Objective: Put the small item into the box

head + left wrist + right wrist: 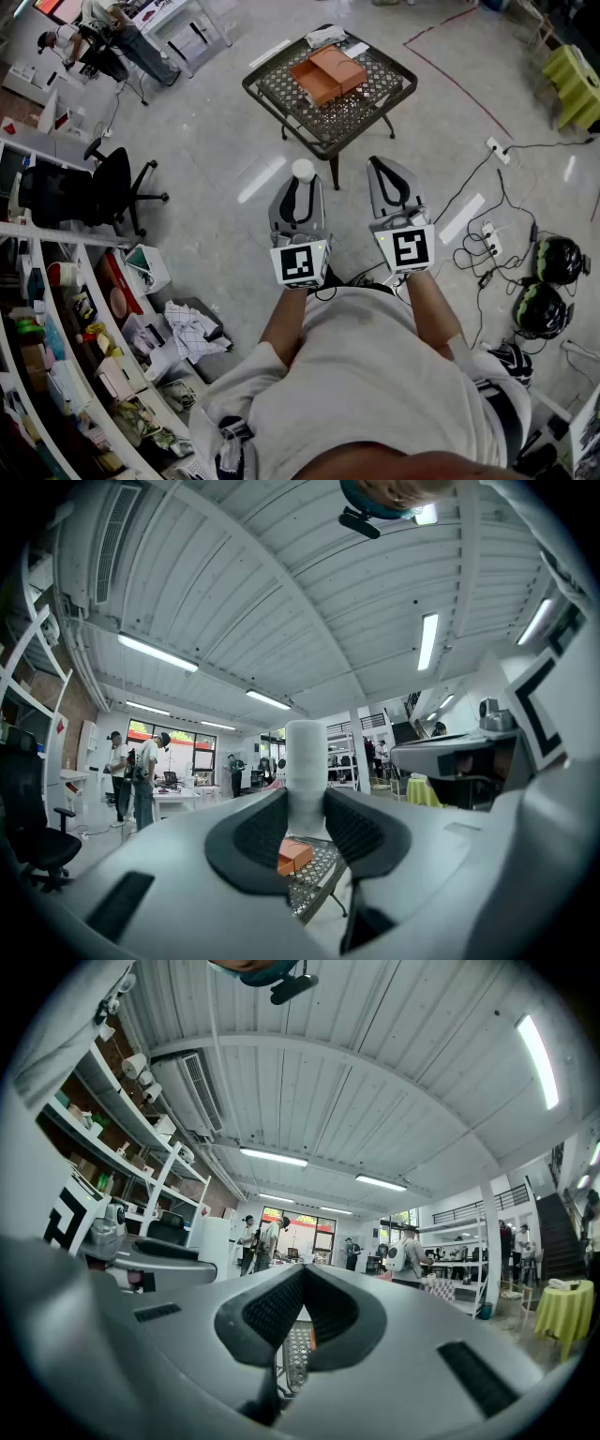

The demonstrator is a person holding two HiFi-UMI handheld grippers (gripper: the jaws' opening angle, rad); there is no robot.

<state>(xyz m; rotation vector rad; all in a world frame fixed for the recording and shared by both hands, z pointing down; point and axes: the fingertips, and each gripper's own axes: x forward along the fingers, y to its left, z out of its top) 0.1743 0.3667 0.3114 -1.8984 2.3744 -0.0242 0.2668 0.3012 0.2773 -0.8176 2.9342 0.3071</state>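
A small white cylinder (303, 170) stands upright between the tips of my left gripper (302, 180), which is shut on it. In the left gripper view the white cylinder (305, 761) fills the gap between the dark pads (258, 832). An open orange box (327, 73) lies on a dark mesh table (370, 117) ahead of both grippers, some way off across the floor. The same orange box (294, 856) shows small below the cylinder. My right gripper (380, 161) is held beside the left one, shut with nothing in it; its pads (272, 1307) meet at the tips.
A black office chair (103, 187) and cluttered shelves (56, 356) are on the left. Power strips and cables (487, 239) and helmets (553, 258) lie on the floor at the right. A yellow-green seat (577, 84) stands far right. People (122, 37) work at a desk back left.
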